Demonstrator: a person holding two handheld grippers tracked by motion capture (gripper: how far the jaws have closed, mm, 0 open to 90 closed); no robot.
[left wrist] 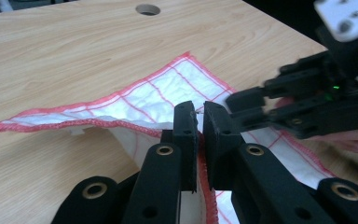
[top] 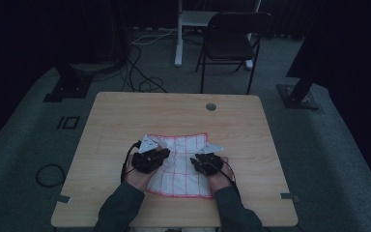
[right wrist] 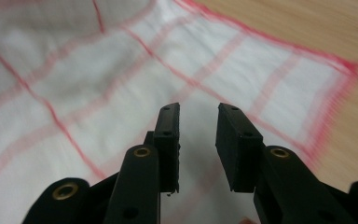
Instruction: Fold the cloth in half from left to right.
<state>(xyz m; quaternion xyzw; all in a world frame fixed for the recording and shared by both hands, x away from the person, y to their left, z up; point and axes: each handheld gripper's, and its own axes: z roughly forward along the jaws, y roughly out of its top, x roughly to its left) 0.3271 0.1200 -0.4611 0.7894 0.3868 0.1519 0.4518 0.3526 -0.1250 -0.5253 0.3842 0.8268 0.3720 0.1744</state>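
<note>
A white cloth (top: 181, 166) with a red grid and red hem lies on the wooden table (top: 125, 116). My left gripper (top: 162, 153) is at its left side. In the left gripper view the jaws (left wrist: 199, 109) are shut on the red hem, and the cloth (left wrist: 158, 100) is lifted and folded over there. My right gripper (top: 195, 162) is over the cloth's right part. In its own view the right gripper (right wrist: 198, 114) stands open above the cloth (right wrist: 98, 84), with nothing between its pads. The left gripper view shows the right gripper (left wrist: 247, 107) close by.
A round cable hole (top: 211, 106) sits near the table's far edge. A black chair (top: 232, 38) and a white stand (top: 178, 34) are on the floor beyond. Cables (top: 49, 175) lie on the carpet at the left. Bare wood surrounds the cloth.
</note>
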